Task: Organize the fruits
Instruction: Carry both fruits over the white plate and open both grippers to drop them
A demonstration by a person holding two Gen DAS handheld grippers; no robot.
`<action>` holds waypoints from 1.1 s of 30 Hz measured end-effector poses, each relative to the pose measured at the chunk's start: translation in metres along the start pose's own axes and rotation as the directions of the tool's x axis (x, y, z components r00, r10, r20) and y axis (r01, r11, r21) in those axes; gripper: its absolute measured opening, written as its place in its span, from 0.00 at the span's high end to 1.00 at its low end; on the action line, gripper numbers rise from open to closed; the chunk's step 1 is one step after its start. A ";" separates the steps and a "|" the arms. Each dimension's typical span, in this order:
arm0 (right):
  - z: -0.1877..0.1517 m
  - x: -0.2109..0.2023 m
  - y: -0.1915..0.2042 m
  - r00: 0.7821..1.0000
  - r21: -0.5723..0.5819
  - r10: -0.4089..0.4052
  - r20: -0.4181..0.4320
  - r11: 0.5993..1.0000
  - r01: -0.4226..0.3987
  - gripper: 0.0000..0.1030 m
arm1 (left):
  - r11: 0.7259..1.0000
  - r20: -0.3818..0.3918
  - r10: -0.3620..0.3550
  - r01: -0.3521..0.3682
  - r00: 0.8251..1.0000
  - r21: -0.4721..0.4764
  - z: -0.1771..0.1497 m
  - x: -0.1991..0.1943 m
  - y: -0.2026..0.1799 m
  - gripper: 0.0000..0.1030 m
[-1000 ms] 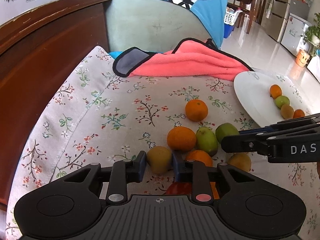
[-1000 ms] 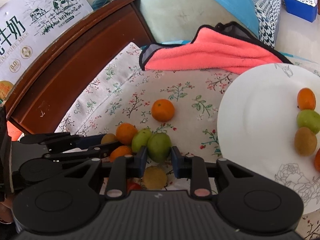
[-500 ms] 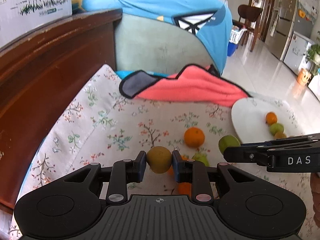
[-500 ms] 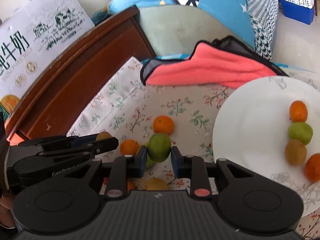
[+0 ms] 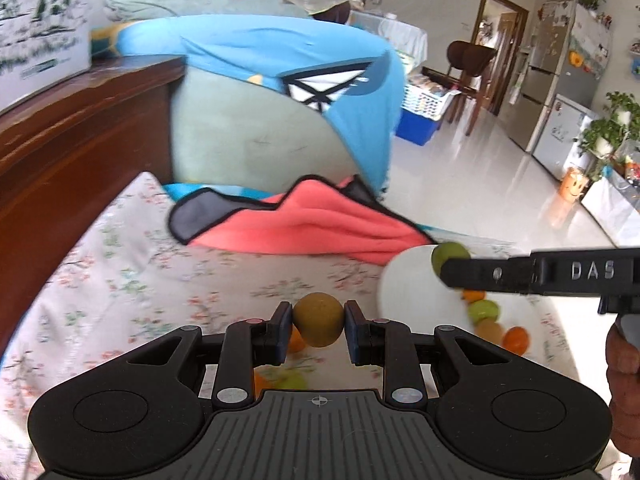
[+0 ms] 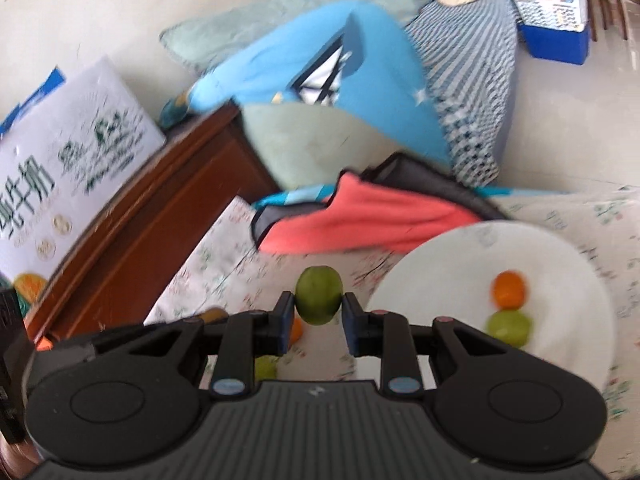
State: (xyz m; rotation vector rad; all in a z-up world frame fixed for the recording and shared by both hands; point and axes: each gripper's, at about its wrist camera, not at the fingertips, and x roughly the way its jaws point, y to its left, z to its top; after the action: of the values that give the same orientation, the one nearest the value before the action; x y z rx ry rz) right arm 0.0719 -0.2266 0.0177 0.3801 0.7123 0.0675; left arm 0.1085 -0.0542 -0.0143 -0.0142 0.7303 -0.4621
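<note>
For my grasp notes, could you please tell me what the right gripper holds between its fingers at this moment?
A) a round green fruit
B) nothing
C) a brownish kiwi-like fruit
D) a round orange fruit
A: in the right wrist view, the right gripper is clamped on a round green fruit, raised beside the white plate.

both wrist views share plate (image 5: 404, 284)

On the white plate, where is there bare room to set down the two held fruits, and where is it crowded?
The white plate is bare across its left and middle, from the rim nearest the pink cloth to the fruit row. The right side is crowded: an orange and a green fruit sit close together there. The floral tablecloth left of the plate is also free.
</note>
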 end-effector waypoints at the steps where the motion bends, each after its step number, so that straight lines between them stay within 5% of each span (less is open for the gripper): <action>1: 0.002 -0.005 -0.005 1.000 0.007 -0.013 0.013 1.000 0.013 0.75 | 1.000 -0.001 -0.011 0.011 1.000 0.001 0.000 0.003 -0.005 0.76; 9: 0.009 -0.027 -0.042 0.995 0.085 -0.095 0.042 0.992 0.091 0.75 | 0.997 -0.026 -0.080 0.080 0.996 0.014 -0.003 0.021 -0.037 0.76; 28: -0.013 -0.007 -0.064 0.987 0.168 -0.132 -0.092 0.975 0.146 0.75 | 0.990 -0.100 -0.137 0.141 0.985 0.029 -0.019 0.052 -0.077 0.76; 31: -0.014 -0.006 -0.066 0.985 0.184 -0.139 -0.099 0.971 0.156 0.73 | 0.989 -0.094 -0.140 0.143 0.986 0.034 -0.019 0.050 -0.080 0.73; 33: -0.012 -0.008 -0.067 0.986 0.192 -0.140 -0.087 0.969 0.155 0.73 | 0.989 -0.085 -0.143 0.146 0.986 0.030 -0.018 0.047 -0.080 0.59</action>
State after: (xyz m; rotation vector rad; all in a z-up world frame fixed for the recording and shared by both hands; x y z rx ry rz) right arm 0.0530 -0.2870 -0.0101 0.5156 0.8207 -0.1323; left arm 0.0954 -0.1427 -0.0441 -0.0138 0.8054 -0.6173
